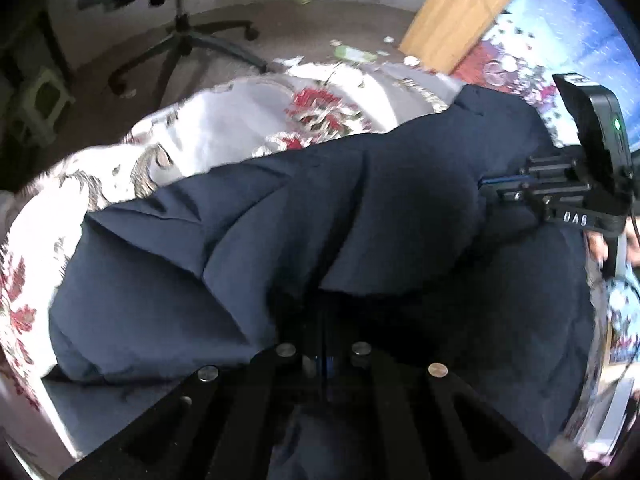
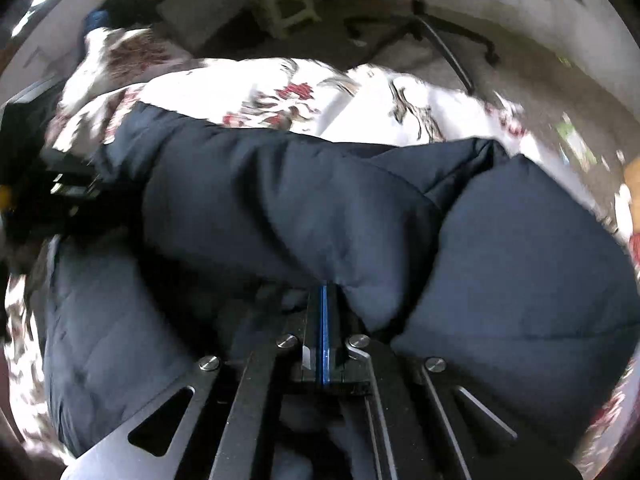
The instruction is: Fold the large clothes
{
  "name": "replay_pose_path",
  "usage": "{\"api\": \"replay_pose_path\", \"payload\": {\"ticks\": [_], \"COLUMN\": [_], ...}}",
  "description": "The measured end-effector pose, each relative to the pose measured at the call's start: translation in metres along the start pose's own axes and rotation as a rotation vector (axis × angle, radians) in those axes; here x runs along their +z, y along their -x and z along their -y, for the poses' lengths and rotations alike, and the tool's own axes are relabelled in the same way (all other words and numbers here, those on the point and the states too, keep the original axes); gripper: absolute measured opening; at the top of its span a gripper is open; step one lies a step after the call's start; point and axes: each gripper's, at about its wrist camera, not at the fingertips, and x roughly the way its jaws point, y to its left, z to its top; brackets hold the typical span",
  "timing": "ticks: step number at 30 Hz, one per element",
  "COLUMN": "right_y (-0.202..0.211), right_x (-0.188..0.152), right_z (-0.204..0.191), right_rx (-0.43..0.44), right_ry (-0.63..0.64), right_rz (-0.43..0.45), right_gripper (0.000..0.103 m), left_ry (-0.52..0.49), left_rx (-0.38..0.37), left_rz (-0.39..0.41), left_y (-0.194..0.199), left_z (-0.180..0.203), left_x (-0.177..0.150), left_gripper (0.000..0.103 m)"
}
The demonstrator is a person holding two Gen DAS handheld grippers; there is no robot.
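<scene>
A large navy padded jacket [image 1: 280, 220] lies rumpled across a bed with a white and red floral cover [image 1: 224, 128]. In the left wrist view my left gripper [image 1: 324, 304] points steeply down, its fingers shut on a fold of the jacket, tips sunk in dark cloth. My right gripper [image 1: 486, 184] shows further right, also down on the jacket, with a hand [image 1: 600, 244] behind it. In the right wrist view the right gripper [image 2: 324, 290] has its blue pads pressed together, pinching a raised jacket [image 2: 280, 200] fold. The left gripper's body [image 2: 68, 188] sits at that view's left edge.
Beyond the bed's far edge is a brown floor with an office chair [image 1: 188, 36] [image 2: 440, 28], a small pale stool [image 2: 288, 8], scattered litter [image 1: 352, 54] and a wooden cabinet [image 1: 452, 20]. A blue patterned blanket [image 1: 560, 20] lies at the right of the floral cover [image 2: 240, 84].
</scene>
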Motion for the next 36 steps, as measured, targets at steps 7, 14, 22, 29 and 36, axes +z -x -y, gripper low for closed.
{"api": "replay_pose_path", "payload": {"ticks": [7, 14, 22, 29, 36], "right_y": [-0.019, -0.025, -0.004, 0.043, 0.099], "right_x": [-0.002, -0.014, -0.038, -0.067, -0.091], "right_z": [-0.021, -0.03, -0.028, -0.037, -0.039], "right_rx": [-0.146, -0.22, -0.173, -0.182, -0.178], "right_ry": [-0.009, -0.039, -0.058, 0.005, -0.041], "right_rz": [0.091, 0.247, 0.365, 0.499, 0.608], "right_gripper": [0.0, 0.0, 0.0, 0.008, 0.033], "left_ry": [0.051, 0.157, 0.084, 0.117, 0.128], "left_rx": [0.007, -0.142, 0.111, 0.257, 0.31], "left_rz": [0.082, 0.248, 0.346, 0.477, 0.562], "left_y": [-0.01, 0.006, 0.004, 0.051, 0.091], "left_z": [-0.002, -0.029, 0.013, 0.028, 0.043], "left_x": [-0.012, -0.051, -0.058, -0.077, -0.091], "left_gripper": [0.004, 0.004, 0.004, 0.013, 0.033]}}
